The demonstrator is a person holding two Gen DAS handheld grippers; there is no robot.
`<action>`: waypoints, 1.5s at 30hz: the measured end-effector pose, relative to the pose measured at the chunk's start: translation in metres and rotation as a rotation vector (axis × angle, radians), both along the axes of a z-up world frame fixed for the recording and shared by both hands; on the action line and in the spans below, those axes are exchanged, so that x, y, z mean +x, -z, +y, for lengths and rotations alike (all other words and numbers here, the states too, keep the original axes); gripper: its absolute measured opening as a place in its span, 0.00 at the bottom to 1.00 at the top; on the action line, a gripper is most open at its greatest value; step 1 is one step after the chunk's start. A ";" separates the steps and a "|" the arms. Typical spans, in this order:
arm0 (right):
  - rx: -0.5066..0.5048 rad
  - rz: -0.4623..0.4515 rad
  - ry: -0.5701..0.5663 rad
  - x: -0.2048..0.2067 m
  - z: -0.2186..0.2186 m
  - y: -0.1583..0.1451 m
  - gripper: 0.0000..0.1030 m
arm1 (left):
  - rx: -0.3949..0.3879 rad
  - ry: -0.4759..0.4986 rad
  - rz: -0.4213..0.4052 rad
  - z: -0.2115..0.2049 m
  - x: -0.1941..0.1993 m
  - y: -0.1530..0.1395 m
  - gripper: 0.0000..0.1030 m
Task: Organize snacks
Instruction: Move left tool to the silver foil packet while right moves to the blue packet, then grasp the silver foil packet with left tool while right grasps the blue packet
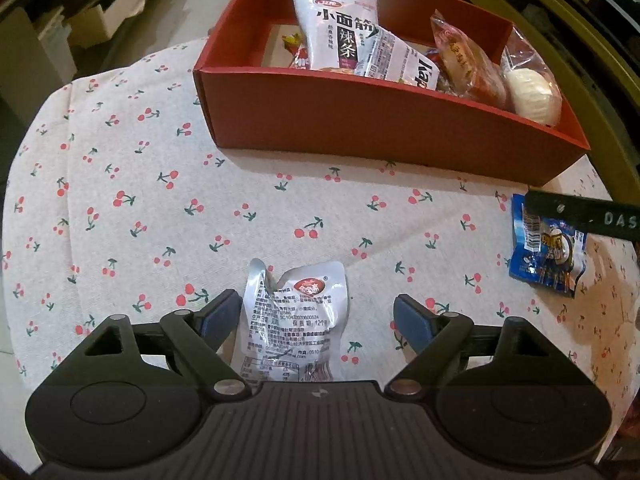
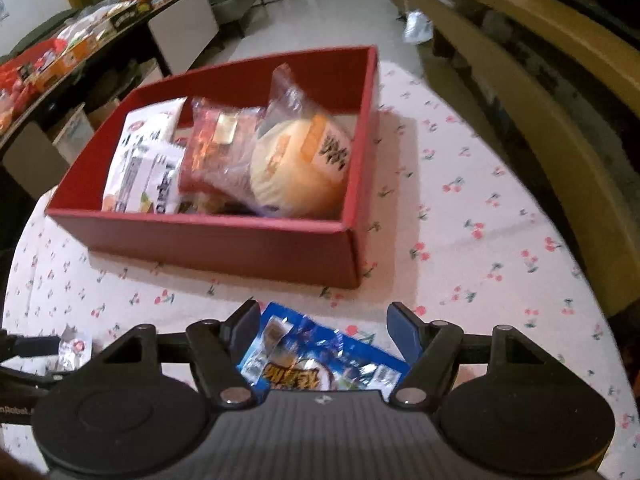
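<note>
Now two snack packs wait between open jaws, near the red box.

The left gripper (image 1: 312, 312) has its jaws spread around a crinkly silver pack (image 1: 294, 316), not pressing it. The right gripper (image 2: 324, 326) is spread around a shiny blue pack (image 2: 316, 360). Both packs lie flat on the cherry-cloth surface (image 1: 160, 184). They look light, soft and slippery, so pinching across the puffy middle seems best. The stiff red box (image 2: 224, 240), far behind, already holds more snacks.
</note>
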State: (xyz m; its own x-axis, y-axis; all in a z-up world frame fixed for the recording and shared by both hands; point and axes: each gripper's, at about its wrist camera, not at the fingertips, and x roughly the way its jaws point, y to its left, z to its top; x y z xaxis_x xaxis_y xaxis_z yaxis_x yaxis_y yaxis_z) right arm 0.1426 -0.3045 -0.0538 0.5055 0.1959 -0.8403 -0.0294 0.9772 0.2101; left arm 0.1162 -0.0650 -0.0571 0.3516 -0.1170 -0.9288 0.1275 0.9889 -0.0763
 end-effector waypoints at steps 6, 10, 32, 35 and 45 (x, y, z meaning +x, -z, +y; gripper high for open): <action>0.027 0.094 -0.074 -0.018 0.009 0.000 0.84 | -0.003 0.005 0.007 0.001 0.001 0.001 0.86; 0.058 0.097 -0.099 -0.041 0.015 -0.010 0.84 | -0.011 0.011 0.013 0.002 0.001 -0.001 0.87; -0.161 0.082 -0.086 -0.028 0.050 0.002 0.82 | 0.067 0.013 -0.041 -0.012 -0.006 -0.001 0.65; -0.165 0.064 -0.089 -0.032 0.050 -0.002 0.82 | 0.042 0.009 -0.035 -0.010 -0.009 -0.003 0.63; -0.092 -0.018 -0.072 -0.055 0.053 -0.031 0.81 | -0.004 0.020 -0.051 -0.012 -0.026 -0.014 0.62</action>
State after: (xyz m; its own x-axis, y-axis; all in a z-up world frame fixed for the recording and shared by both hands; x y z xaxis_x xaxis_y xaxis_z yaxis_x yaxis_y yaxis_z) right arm 0.0879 -0.2510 -0.0229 0.5076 0.1551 -0.8475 -0.1034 0.9875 0.1188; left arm 0.0901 -0.0765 -0.0431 0.3960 -0.1286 -0.9092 0.1515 0.9857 -0.0734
